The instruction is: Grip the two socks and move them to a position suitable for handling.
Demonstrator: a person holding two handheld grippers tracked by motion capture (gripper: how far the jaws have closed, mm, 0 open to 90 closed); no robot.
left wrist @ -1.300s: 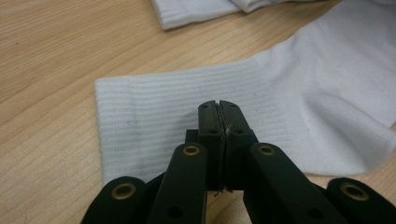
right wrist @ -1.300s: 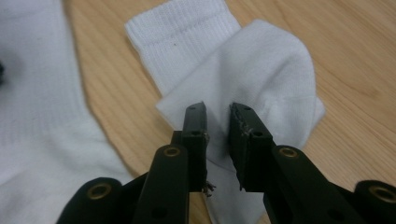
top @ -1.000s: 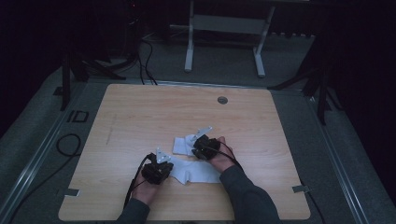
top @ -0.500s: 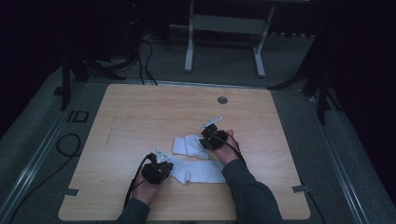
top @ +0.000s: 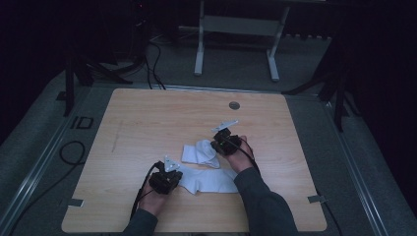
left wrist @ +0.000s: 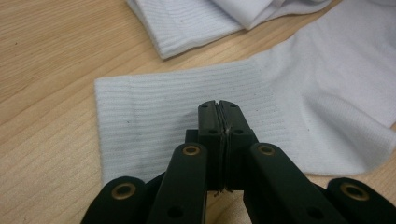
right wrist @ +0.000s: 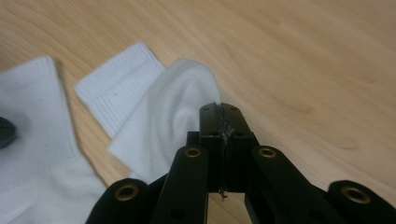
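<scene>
Two white socks lie on a wooden table (top: 147, 123). One sock (top: 209, 181) is spread flat near the front; its ribbed cuff (left wrist: 154, 116) lies under my left gripper (left wrist: 218, 103). That gripper (top: 177, 178) is shut, with its tips down on the cuff and no fabric seen between the jaws. The other sock (top: 199, 152) is folded over just behind it. My right gripper (top: 214, 146) has just been closing and is now shut, pinching a raised edge of the folded sock (right wrist: 182, 102) at its tips (right wrist: 219, 106).
A round grommet hole (top: 234, 105) sits near the table's far edge. Tape tabs mark the front corners (top: 74, 202) (top: 317, 198). A metal stand (top: 236, 44) and cables (top: 69, 152) are on the dark floor beyond and left of the table.
My right gripper has moved a little away from the person and upward at the folded sock's right end. The left gripper has stayed on the flat sock's cuff.
</scene>
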